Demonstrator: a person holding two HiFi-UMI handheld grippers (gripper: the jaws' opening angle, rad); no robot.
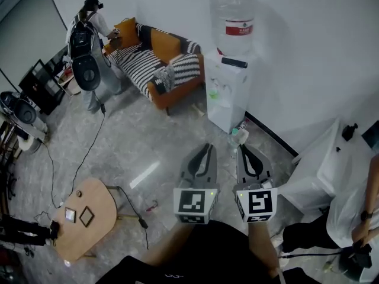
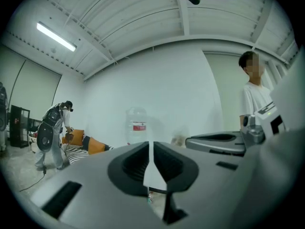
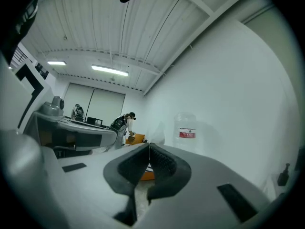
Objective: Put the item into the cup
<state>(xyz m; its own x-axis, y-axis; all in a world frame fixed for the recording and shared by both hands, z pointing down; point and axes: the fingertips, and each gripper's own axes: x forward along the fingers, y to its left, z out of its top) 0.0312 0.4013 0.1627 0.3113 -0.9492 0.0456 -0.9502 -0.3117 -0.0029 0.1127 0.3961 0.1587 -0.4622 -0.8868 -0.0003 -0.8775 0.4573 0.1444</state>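
Observation:
I see no cup and cannot pick out the task's item in any view. Both grippers are held side by side in the air, pointing toward a water dispenser (image 1: 228,90). In the head view my left gripper (image 1: 206,149) is shut with nothing between its jaws, and my right gripper (image 1: 243,149) is shut and empty too. The left gripper view shows its jaws (image 2: 151,146) meeting at the tips, with the dispenser's bottle (image 2: 138,125) beyond. In the right gripper view the jaws (image 3: 149,148) are also closed, and the bottle (image 3: 187,128) stands to the right.
A small plastic bottle (image 1: 237,136) lies on the floor by the dispenser. An orange sofa (image 1: 155,61) stands at the back with a person (image 1: 89,46) beside it. A low wooden table (image 1: 89,218) is at lower left, cables across the floor. Another person (image 1: 355,212) sits by a white table (image 1: 331,158).

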